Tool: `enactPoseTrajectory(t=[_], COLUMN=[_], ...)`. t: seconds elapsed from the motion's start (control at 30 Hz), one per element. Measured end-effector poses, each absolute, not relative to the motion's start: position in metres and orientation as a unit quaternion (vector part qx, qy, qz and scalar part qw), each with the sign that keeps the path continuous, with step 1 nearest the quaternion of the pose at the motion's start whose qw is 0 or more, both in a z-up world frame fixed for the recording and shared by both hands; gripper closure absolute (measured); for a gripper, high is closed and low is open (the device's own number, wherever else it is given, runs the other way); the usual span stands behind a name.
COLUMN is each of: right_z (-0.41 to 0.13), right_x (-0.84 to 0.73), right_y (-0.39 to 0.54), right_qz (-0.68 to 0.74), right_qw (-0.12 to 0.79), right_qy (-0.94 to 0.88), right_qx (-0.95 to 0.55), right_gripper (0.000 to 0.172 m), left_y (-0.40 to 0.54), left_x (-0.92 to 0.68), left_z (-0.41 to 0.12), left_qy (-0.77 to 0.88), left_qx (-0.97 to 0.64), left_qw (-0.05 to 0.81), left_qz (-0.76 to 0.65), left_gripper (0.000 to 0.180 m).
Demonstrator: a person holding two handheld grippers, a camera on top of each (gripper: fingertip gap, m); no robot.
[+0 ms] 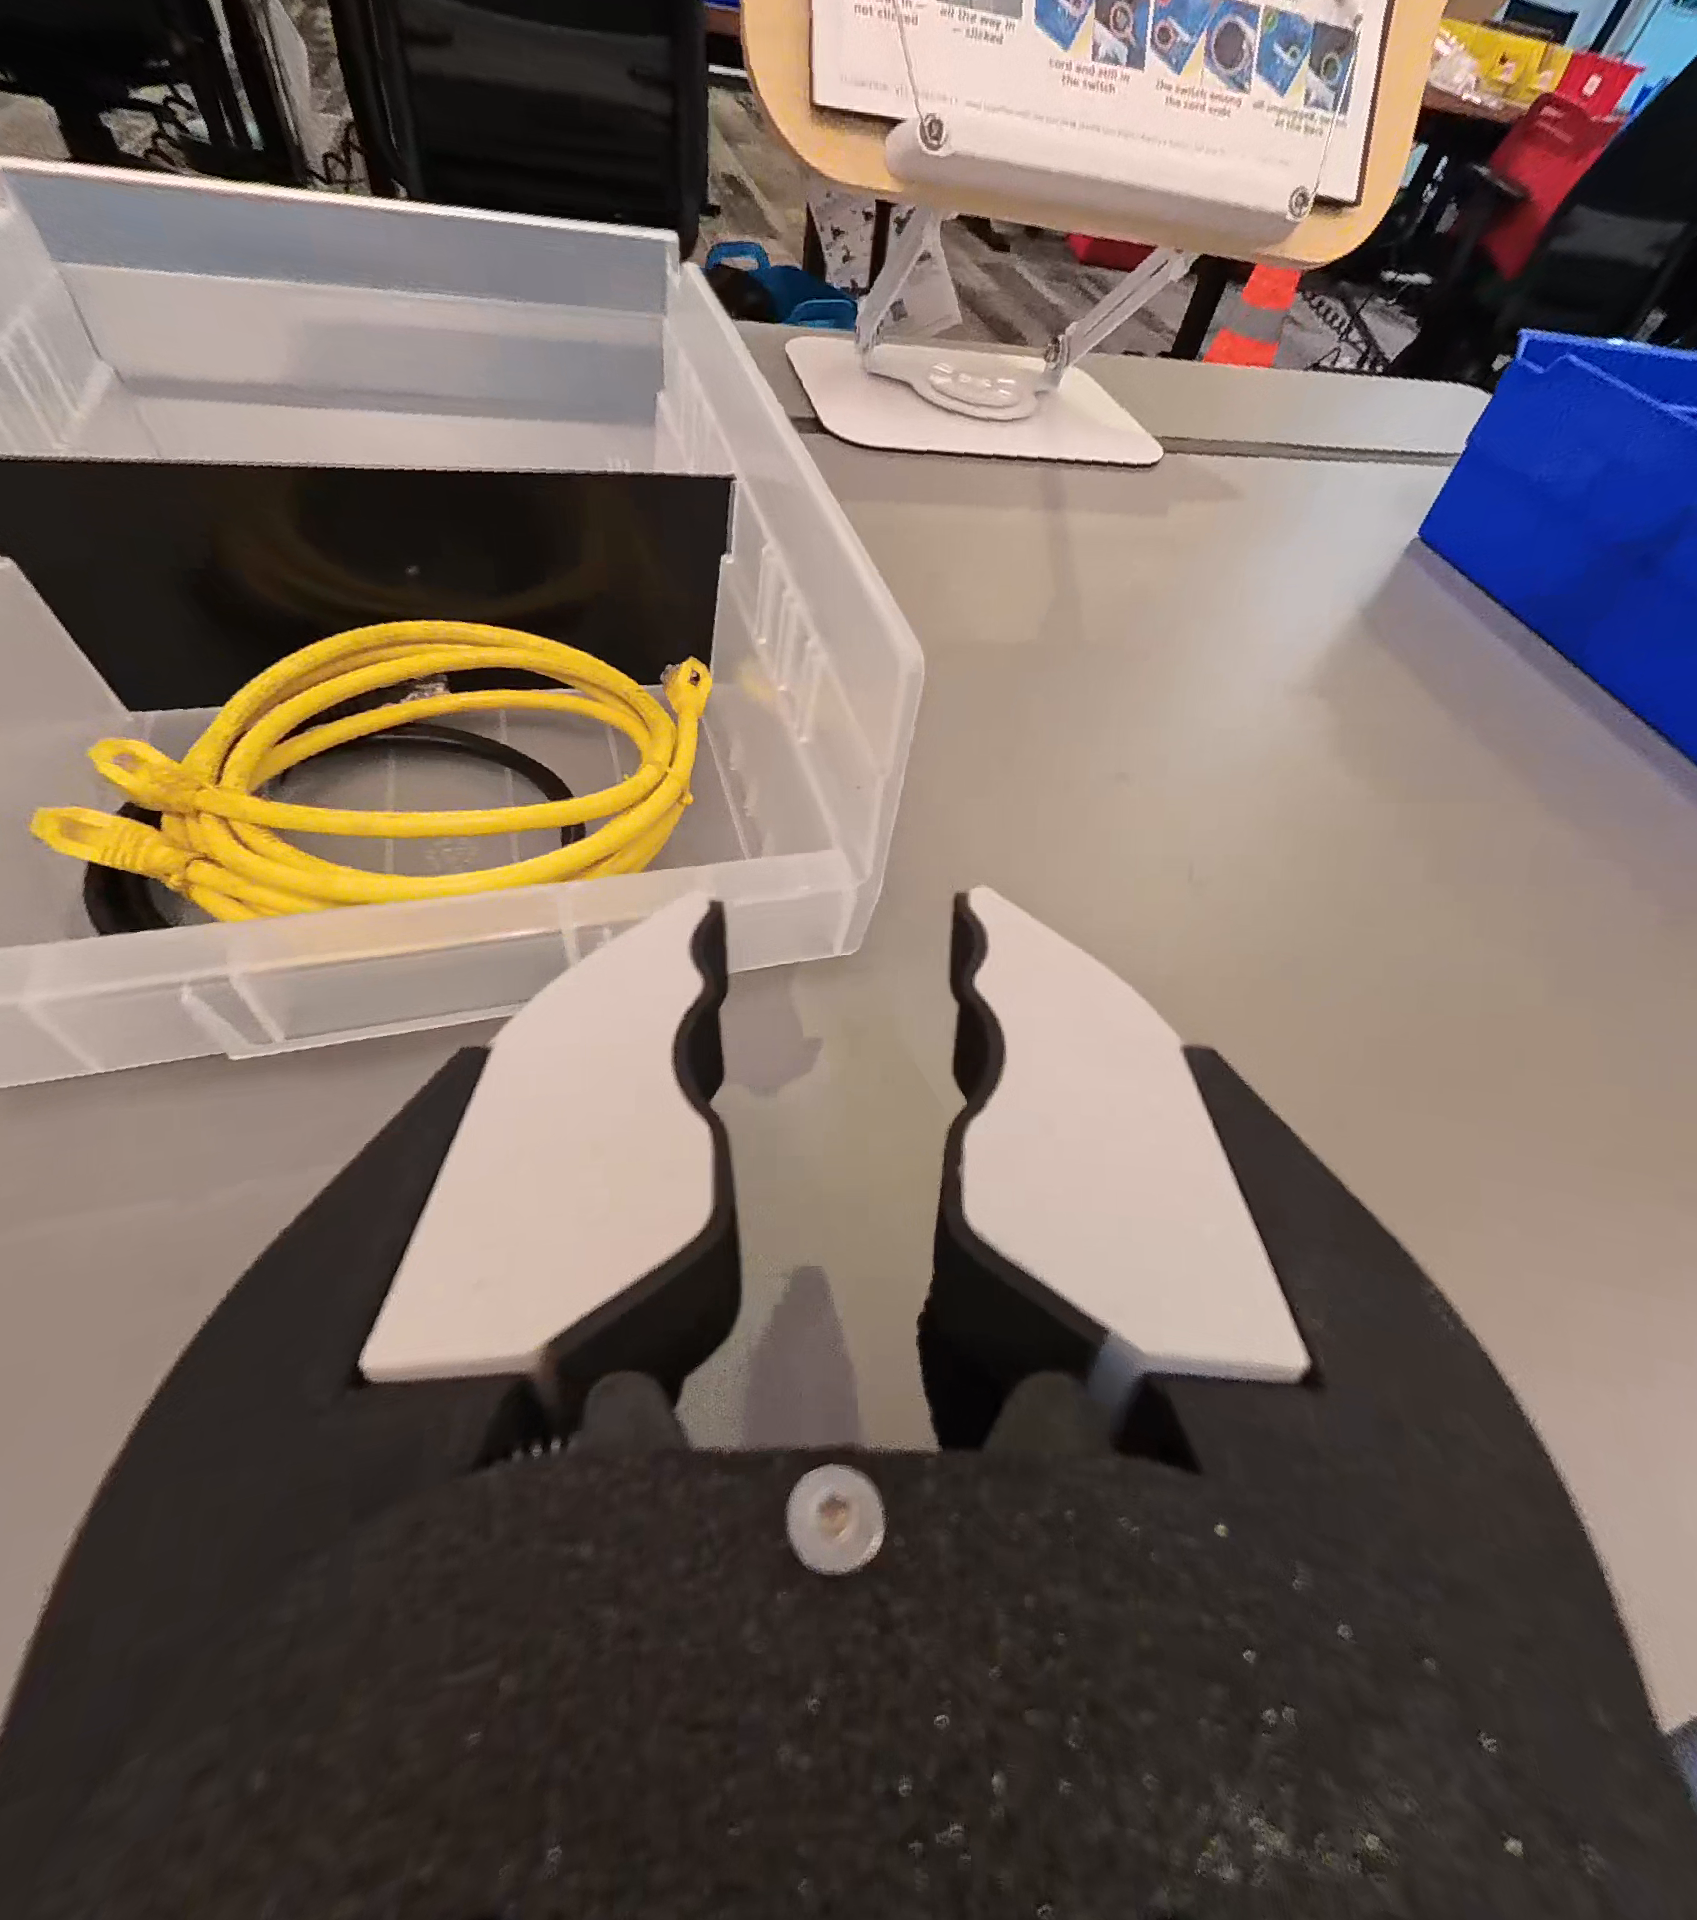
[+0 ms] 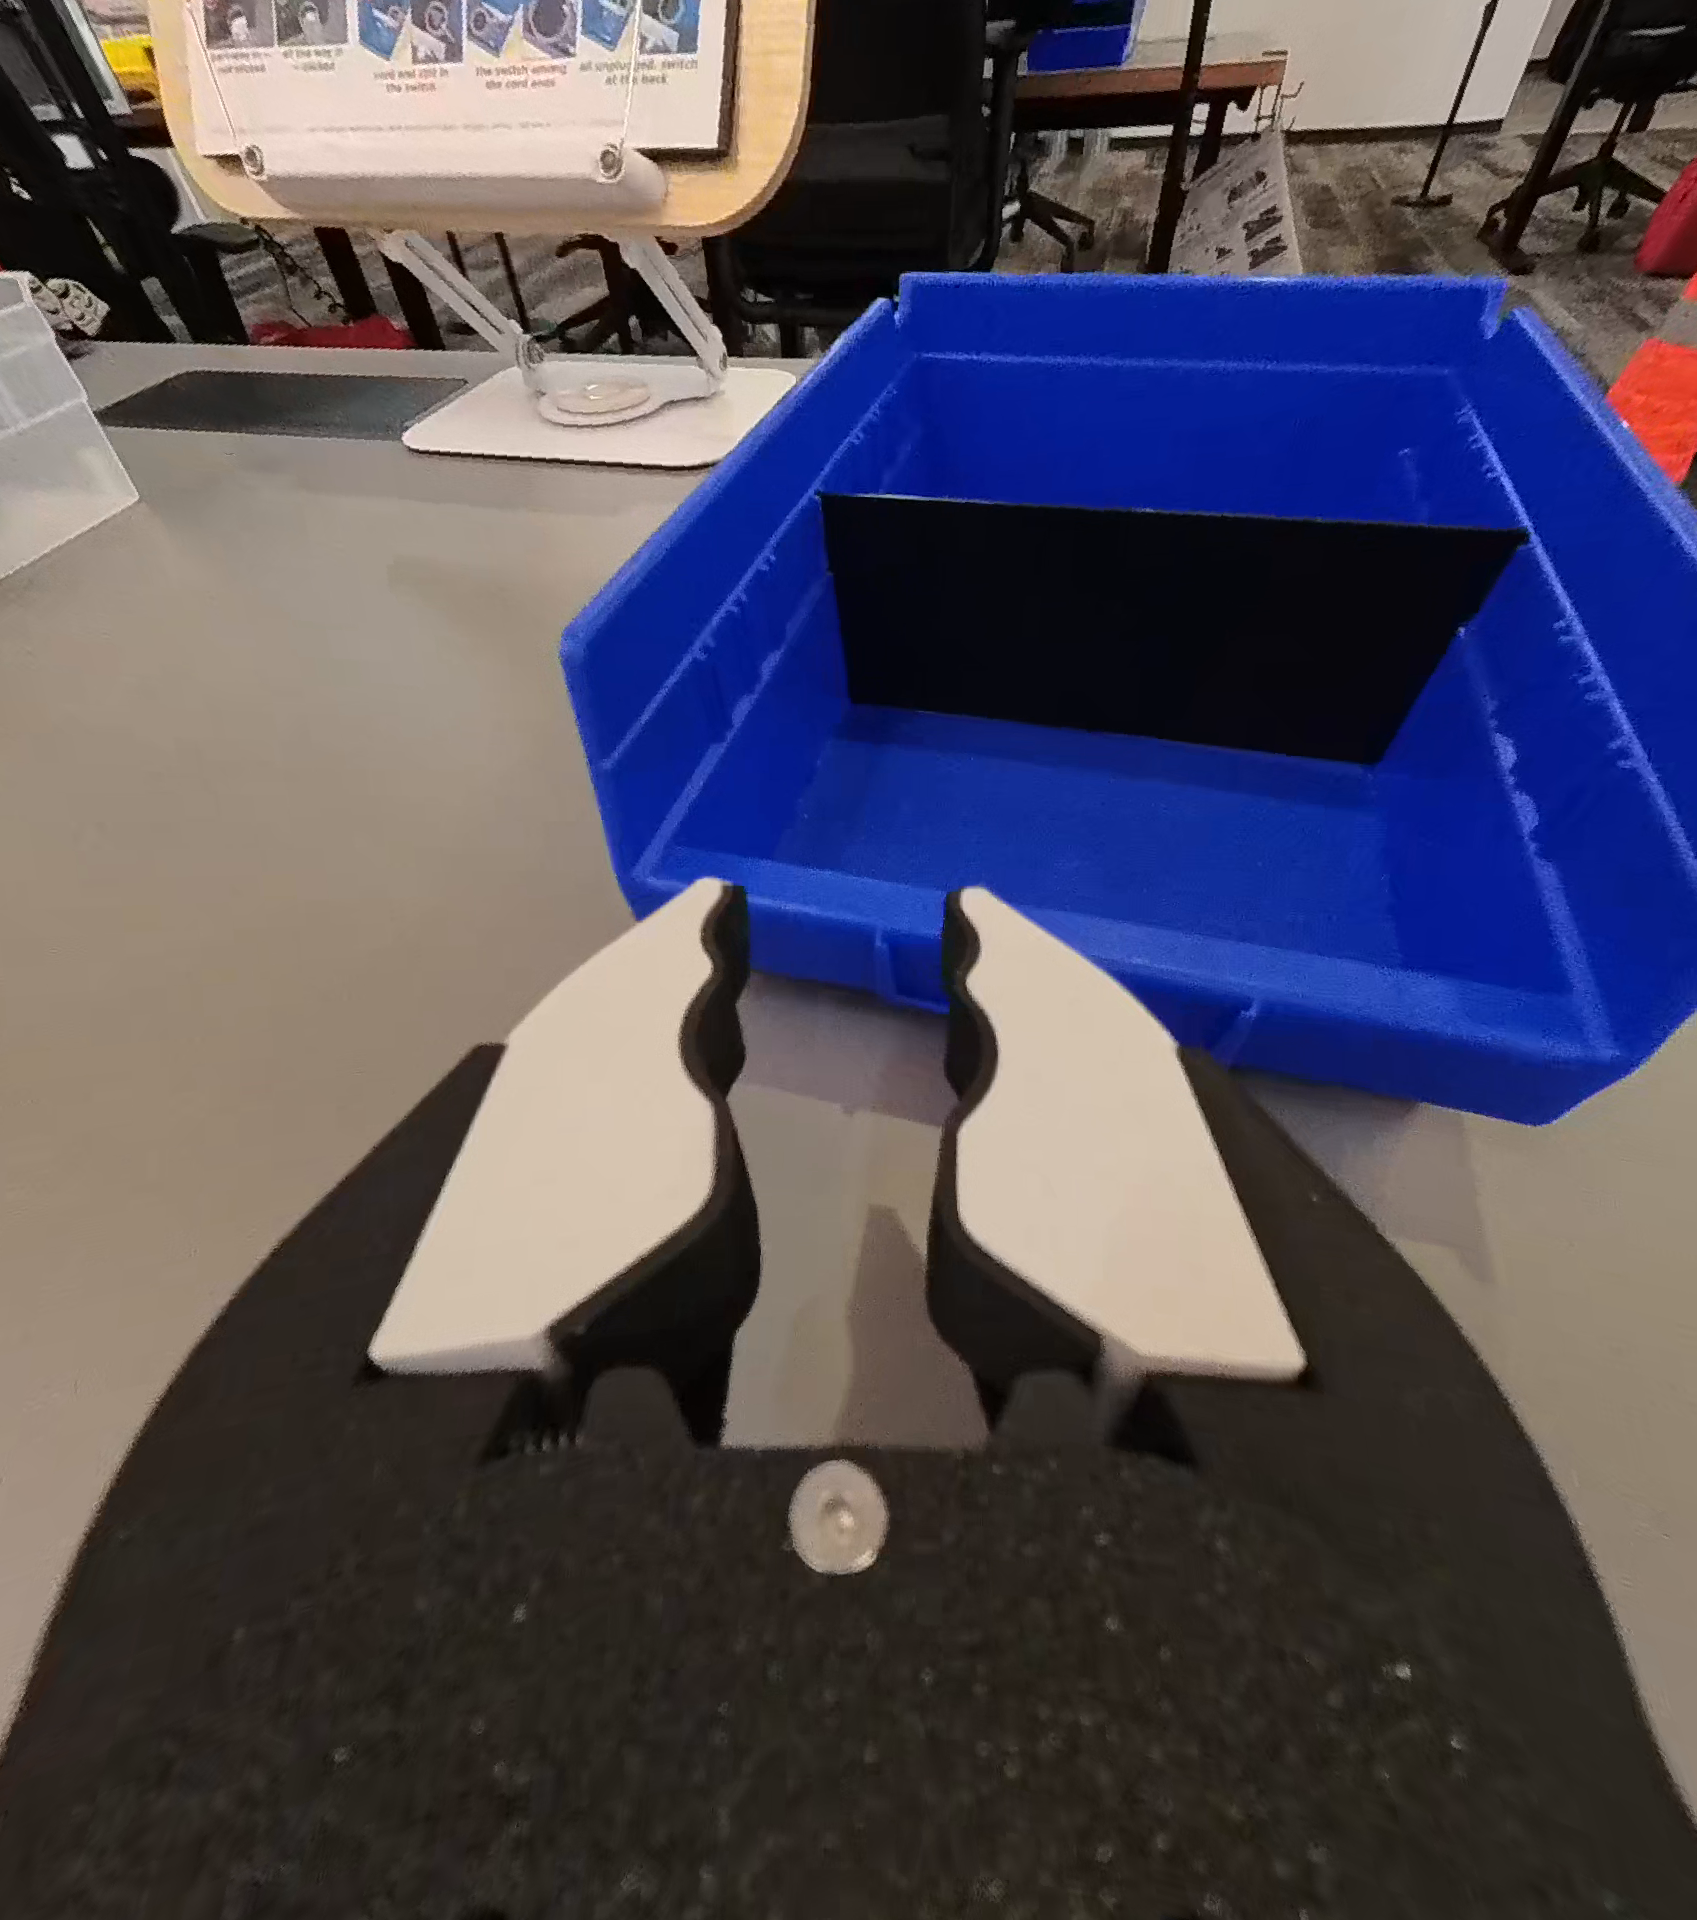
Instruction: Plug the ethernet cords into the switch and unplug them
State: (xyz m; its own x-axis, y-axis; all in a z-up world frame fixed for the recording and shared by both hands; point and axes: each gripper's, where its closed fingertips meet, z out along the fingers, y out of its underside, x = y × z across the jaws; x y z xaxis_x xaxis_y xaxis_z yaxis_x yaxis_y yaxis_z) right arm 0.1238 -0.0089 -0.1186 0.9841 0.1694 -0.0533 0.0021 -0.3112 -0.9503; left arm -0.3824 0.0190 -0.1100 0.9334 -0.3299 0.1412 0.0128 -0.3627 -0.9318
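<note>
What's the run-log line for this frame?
left gripper: open, empty | right gripper: open, empty | coiled yellow ethernet cord: in clear plastic bin | blue plastic bin: near compartment empty

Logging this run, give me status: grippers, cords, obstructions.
Left gripper, right gripper: open, nothing held. Yellow cords coiled in clear bin. Switch unseen. Path clear.

There are two bins on one grey table (image 1: 1239, 779): one clear bin (image 1: 823, 727) and one blue bin (image 2: 1654, 727). Each bin has one black divider, and the clear one holds one yellow cord (image 1: 428, 821) and one black cord (image 1: 511, 769). One stand (image 1: 979, 405) carries one instruction sheet (image 1: 1083, 62).
</note>
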Motion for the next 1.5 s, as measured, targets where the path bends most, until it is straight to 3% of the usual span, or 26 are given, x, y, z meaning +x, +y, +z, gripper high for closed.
enactPoseTrajectory(t=[0.37,0.53,0.77,1.1,1.33,1.43,1.5], right_z=[-0.117,-0.116,-0.123,-0.128,-0.132,-0.131,-0.133], right_x=[0.133,0.131,0.119,0.114,0.11,0.107,0.104], right_y=[-0.01,-0.011,-0.007,-0.012,-0.01,-0.01,-0.01], right_qz=[0.089,0.082,0.092,0.097,0.116,0.124,0.123], right_qw=[0.588,0.587,0.574,0.563,0.551,0.552,0.548], right_qy=[-0.026,-0.036,-0.053,-0.067,-0.07,-0.072,-0.078], right_qx=[-0.803,-0.805,-0.812,-0.818,-0.823,-0.822,-0.824], right_gripper=[0.139,0.139,0.139,0.141,0.142,0.142,0.142], left_y=[0.02,0.043,0.175,0.287,0.293,0.289,0.288], left_x=[-0.382,-0.388,-0.429,-0.46,-0.477,-0.479,-0.478], left_z=[-0.112,-0.068,-0.045,-0.142,-0.182,-0.186,-0.187], left_qy=[0.101,0.085,0.046,-0.003,-0.017,-0.008,0.007], left_qx=[-0.819,-0.813,-0.911,-0.984,-0.994,-0.996,-0.997], left_qw=[0.546,0.546,0.394,0.178,0.105,0.08,0.076], left_qz=[-0.147,-0.183,-0.113,-0.011,0.018,0.027,0.028], left_gripper=[0.125,0.122,0.112,0.111,0.108,0.122,0.122])
